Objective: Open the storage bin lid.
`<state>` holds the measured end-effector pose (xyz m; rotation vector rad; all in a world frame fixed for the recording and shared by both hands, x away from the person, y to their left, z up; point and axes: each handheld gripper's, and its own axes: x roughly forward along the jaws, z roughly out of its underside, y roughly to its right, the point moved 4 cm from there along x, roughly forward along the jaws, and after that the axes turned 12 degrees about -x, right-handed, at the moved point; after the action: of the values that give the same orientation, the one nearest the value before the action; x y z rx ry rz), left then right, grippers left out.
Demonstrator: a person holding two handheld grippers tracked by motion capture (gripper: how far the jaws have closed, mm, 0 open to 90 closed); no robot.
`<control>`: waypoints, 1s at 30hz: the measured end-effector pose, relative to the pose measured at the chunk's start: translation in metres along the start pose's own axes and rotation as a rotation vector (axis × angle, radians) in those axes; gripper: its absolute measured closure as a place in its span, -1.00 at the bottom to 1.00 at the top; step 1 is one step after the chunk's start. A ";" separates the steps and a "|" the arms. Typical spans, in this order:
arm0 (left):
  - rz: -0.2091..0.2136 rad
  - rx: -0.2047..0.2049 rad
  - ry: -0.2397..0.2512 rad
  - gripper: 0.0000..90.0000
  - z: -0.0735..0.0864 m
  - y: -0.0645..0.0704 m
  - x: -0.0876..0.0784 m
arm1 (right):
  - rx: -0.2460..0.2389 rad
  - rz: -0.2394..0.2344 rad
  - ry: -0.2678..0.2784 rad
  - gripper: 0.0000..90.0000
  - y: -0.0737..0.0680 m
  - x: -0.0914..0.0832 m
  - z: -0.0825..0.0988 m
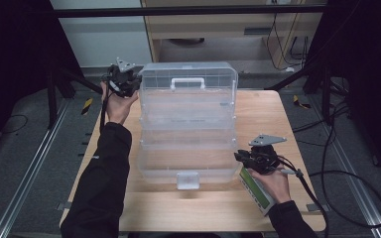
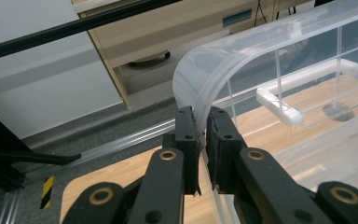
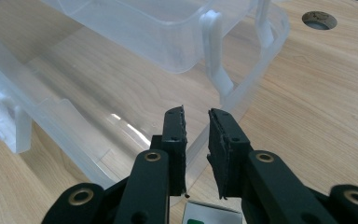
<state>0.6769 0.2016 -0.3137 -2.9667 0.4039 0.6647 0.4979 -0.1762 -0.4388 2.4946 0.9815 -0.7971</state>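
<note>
Your left gripper [image 2: 203, 122] is clamped on the thin curved edge of the lid [image 2: 223, 60] at the far left corner of the clear box [image 1: 188, 124], which sits open in tiers in the middle of the table [image 1: 273, 106]. Your right gripper [image 3: 196, 122] pinches the near right wall of the base [image 3: 242, 100], jaws nearly together with the plastic rim between them, right by the green-and-white carton [image 1: 257, 191].

The lid edge is slick and narrow, so if you pull at an angle, it could slide out of the left pads and the lid would drop back onto the trays. The right hold is all that anchors the base; loosen it and the whole box may skid or tip toward you. Swinging the base could also knock the carton off the table edge.
</note>
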 end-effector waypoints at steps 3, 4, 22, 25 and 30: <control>-0.007 -0.005 -0.005 0.85 -0.001 0.000 0.005 | -0.001 -0.002 0.001 0.71 0.000 0.000 0.000; -0.010 -0.008 -0.007 0.85 -0.001 -0.001 0.007 | -0.002 -0.002 0.001 0.71 0.000 0.000 0.000; -0.043 -0.018 -0.028 0.84 -0.003 -0.001 0.023 | -0.004 0.000 0.000 0.71 0.000 0.000 0.000; -0.039 -0.021 -0.029 0.83 -0.003 -0.001 0.026 | -0.003 -0.002 0.000 0.71 0.000 0.000 0.000; -0.041 -0.002 -0.031 0.80 -0.001 -0.004 0.028 | 0.001 -0.006 -0.002 0.71 0.000 0.000 0.000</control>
<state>0.7029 0.1984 -0.3248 -2.9536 0.3398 0.7062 0.4979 -0.1762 -0.4386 2.4917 0.9884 -0.8022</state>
